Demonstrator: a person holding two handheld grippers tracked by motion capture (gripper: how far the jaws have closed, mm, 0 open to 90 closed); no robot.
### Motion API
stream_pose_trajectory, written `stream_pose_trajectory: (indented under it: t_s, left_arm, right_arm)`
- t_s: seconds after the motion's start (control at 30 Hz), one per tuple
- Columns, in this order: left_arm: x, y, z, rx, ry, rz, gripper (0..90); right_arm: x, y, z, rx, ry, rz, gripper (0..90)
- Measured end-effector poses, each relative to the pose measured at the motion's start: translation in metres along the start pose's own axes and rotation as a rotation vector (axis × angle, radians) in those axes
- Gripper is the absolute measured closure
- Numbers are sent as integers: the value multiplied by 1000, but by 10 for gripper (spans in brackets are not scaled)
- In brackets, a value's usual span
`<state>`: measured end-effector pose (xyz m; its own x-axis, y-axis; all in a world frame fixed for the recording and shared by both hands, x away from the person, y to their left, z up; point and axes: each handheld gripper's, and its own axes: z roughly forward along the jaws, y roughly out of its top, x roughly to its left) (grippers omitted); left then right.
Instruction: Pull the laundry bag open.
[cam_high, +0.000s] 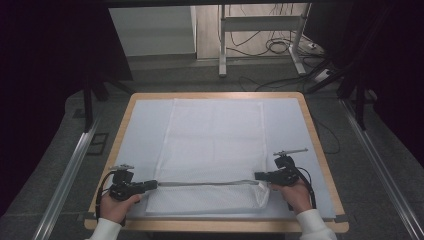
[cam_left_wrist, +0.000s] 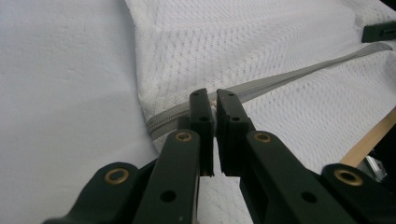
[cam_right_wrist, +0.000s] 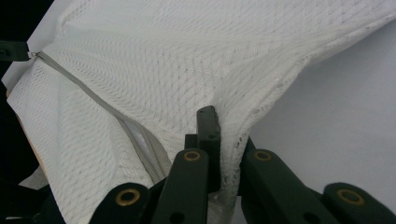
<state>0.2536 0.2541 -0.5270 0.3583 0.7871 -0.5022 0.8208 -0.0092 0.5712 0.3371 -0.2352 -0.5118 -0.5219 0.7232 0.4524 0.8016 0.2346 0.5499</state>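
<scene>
A white mesh bag (cam_high: 215, 145) lies flat on the mat, with a grey zipper (cam_high: 205, 183) running across its near end. My left gripper (cam_high: 156, 184) is at the zipper's left end. In the left gripper view, the left gripper (cam_left_wrist: 215, 100) is shut on the small zipper pull, and the zipper (cam_left_wrist: 299, 72) stretches away towards the right gripper (cam_left_wrist: 378, 31). My right gripper (cam_high: 257, 176) holds the bag's near right corner. Seen from the right gripper view, the right gripper (cam_right_wrist: 224, 126) is shut on bunched mesh beside the zipper (cam_right_wrist: 93, 98), where the opening gapes slightly.
The bag rests on a pale mat (cam_high: 145, 125) covering a wooden-edged table (cam_high: 320, 145). Metal rails (cam_high: 70, 170) run along the floor on both sides. Desk legs (cam_high: 222, 45) and loose cables (cam_high: 280, 47) lie beyond the far edge.
</scene>
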Motion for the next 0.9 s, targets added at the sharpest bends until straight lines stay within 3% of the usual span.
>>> stream_pose_trajectory:
  t_s: [0.37, 0.73, 0.9]
  left_arm:
    - [4, -1, -3, 3, 20, -2, 865]
    - [15, -6, -9, 18, 83, -14, 865]
    - [16, -7, -10, 23, 91, -12, 865]
  right_arm:
    - [0, 0, 0, 3, -2, -3, 885]
    - [-2, 0, 2, 11, -9, -5, 885]
    - [-2, -1, 2, 12, -12, -4, 885]
